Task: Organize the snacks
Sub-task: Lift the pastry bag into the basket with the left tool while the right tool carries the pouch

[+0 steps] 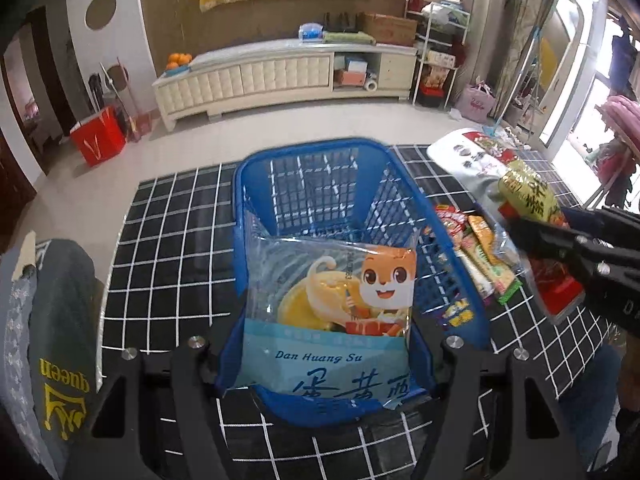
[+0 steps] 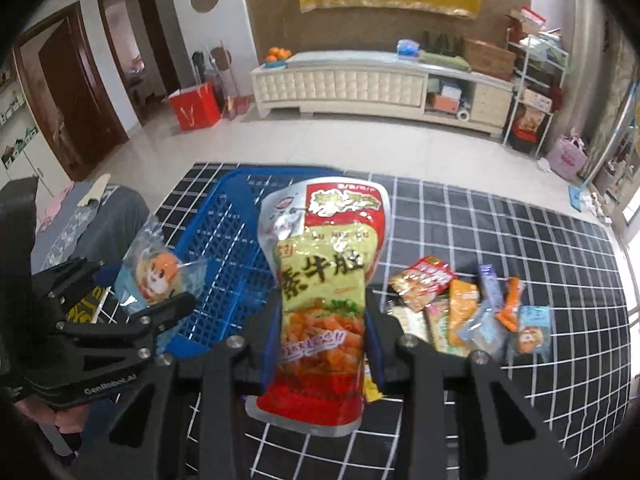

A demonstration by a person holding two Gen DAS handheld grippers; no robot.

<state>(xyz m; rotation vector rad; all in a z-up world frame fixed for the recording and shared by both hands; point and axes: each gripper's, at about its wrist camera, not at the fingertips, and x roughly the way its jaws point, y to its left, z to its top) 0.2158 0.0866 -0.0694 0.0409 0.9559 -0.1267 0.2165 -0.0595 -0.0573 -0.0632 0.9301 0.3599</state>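
- The blue basket [image 1: 320,184] on the black checked cloth [image 1: 168,240] is the landmark; everything below is placed relative to it.
- The egg-yolk pastry packet [image 1: 332,320] hangs just over the basket's near end, its lower edge at the near rim. The left gripper [image 1: 324,364] has its fingers pressed onto the packet's two side edges.
- The green-and-red snack pouch [image 2: 324,300] is held up to the right of the basket, above the cloth, its top leaning toward the basket's right wall. The right gripper [image 2: 322,344] pinches it around the lower middle.
- The loose snack pile [image 2: 460,308] lies on the cloth just right of the basket, close under the raised pouch.
- Risk: the pastry packet is slick film held only by its edges. It could slide out of the pinch, tip over the near rim and land on the cloth instead of inside.
- Risk: both hands aim at one basket. If the right gripper swings in while the left is over the opening, tools or packets could collide and knock one loose.
- Risk: the tall pouch is top-heavy in this grip. It may fold or catch the right wall, nudging the light basket sideways.
- Risk: a low swing could sweep the pile and scatter small packets further across the cloth.
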